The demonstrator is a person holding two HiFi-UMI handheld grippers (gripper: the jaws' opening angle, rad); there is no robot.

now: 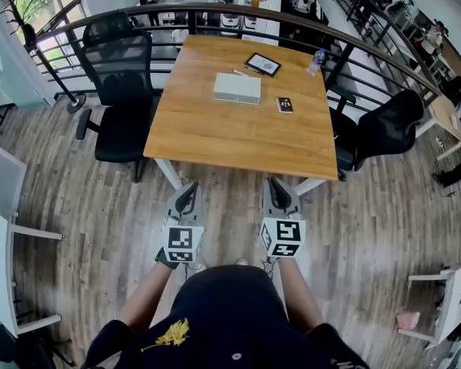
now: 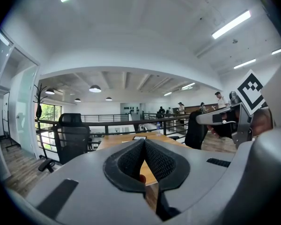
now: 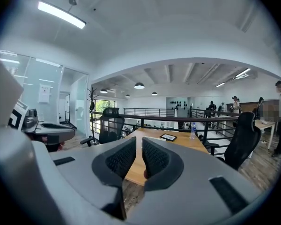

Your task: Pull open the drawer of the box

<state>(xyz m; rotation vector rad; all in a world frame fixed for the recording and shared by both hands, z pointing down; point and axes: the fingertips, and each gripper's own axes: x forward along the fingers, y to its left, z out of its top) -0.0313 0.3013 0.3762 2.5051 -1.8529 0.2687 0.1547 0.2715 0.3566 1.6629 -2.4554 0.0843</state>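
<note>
A flat white box [image 1: 237, 88] lies on the far half of the wooden table [image 1: 215, 133]; its drawer is too small to make out. Both grippers hang level in front of the table's near edge, well short of the box. My left gripper [image 1: 187, 193] has its pads touching at the tips [image 2: 144, 142], with nothing between them. My right gripper [image 1: 279, 191] shows a narrow slit between its pads [image 3: 139, 142], and nothing is in it. In both gripper views the table lies ahead beyond the jaws.
A tablet [image 1: 263, 64], a small black marker card [image 1: 284, 104] and a water bottle [image 1: 315, 61] sit near the box. Black office chairs stand at the table's left [image 1: 121, 91] and right [image 1: 384, 129]. A curved railing [image 1: 238, 12] runs behind the table.
</note>
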